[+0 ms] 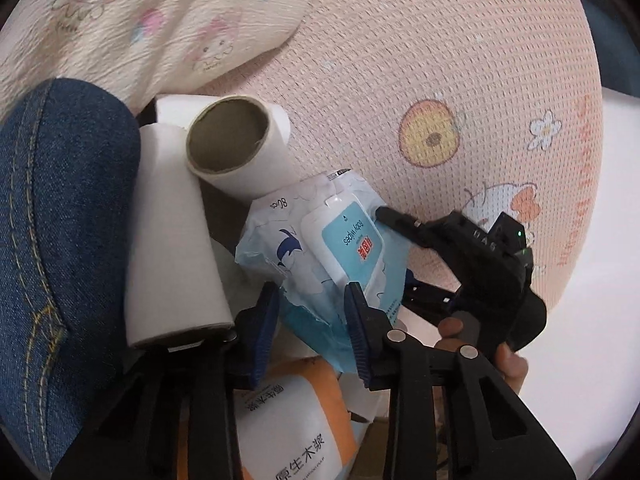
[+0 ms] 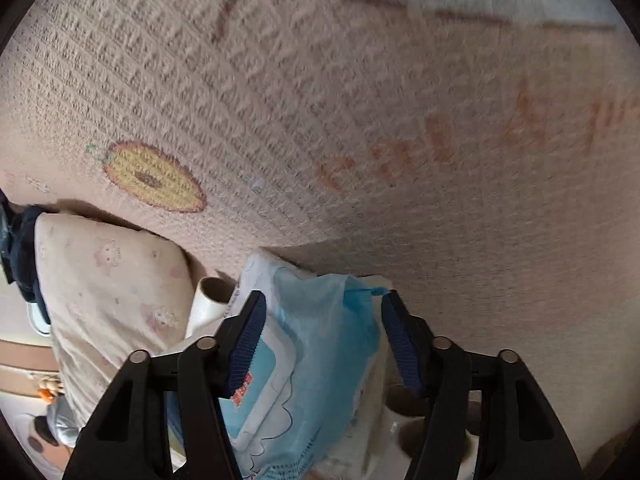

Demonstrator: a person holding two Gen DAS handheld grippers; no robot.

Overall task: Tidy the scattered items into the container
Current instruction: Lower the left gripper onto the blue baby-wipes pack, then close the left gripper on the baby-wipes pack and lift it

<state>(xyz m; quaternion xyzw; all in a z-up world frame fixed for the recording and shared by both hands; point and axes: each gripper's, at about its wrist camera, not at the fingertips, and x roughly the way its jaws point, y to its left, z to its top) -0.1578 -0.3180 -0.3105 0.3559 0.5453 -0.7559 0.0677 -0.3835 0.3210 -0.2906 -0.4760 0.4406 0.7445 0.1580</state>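
**Wipes pack held above the pile**

Left gripper (image 1: 314,320): its blue pads (image 1: 264,320) close on the lower edge of the wipes pack (image 1: 320,240), one pad on each side of the crumpled wrapper. The pack is tilted, with its label flap facing the camera.

Right gripper (image 2: 322,340): its fingers (image 2: 402,344) are spread, with the pack between them. The left pad lies against the pack face; whether the right pad touches the wrapper cannot be told. In the left wrist view, one black finger of this gripper meets the far edge of the flap.

Wipes pack position: above other items, not flat on any surface. Under it lies an orange tissue pack (image 1: 292,420). Beside it, to the left, lie a paper roll (image 1: 176,240) and a cardboard tube (image 1: 236,140), the tube resting across the roll. The container walls are not clearly visible.

Surroundings: a pink knit blanket (image 1: 440,60) with a fruit print fills the background. A printed pillow (image 2: 108,280) lies at the left. Denim (image 1: 52,220) occupies the left edge of the left wrist view.
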